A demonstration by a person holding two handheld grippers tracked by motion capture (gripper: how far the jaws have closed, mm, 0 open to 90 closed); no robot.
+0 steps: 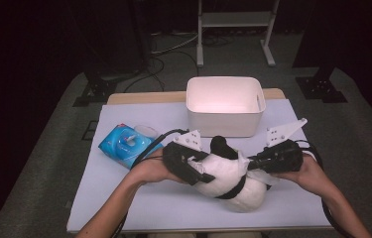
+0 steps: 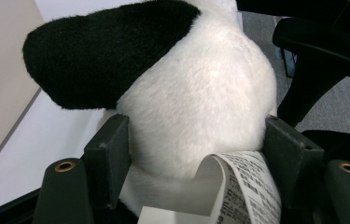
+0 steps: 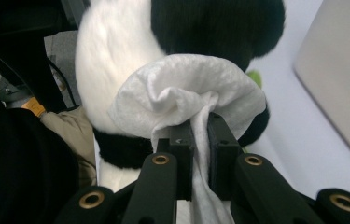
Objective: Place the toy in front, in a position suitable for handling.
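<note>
Pinching a crumpled white wipe (image 3: 189, 95) against the black-and-white plush toy (image 1: 233, 181), the right gripper (image 1: 253, 162) meets it head-on, while the left gripper (image 1: 196, 171) clamps the toy's opposite flank.

Lab-like recording space, dark surround, covered table (image 1: 124, 198), metal stand legs (image 1: 233, 29), floor cables (image 1: 173, 49)

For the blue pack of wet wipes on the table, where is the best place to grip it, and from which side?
Probably across a short end of the wipes pack, from above. It lies flat beside the plush toy; its raised lid sits mid-top, so the thin soft edges suit the jaws better.
</note>
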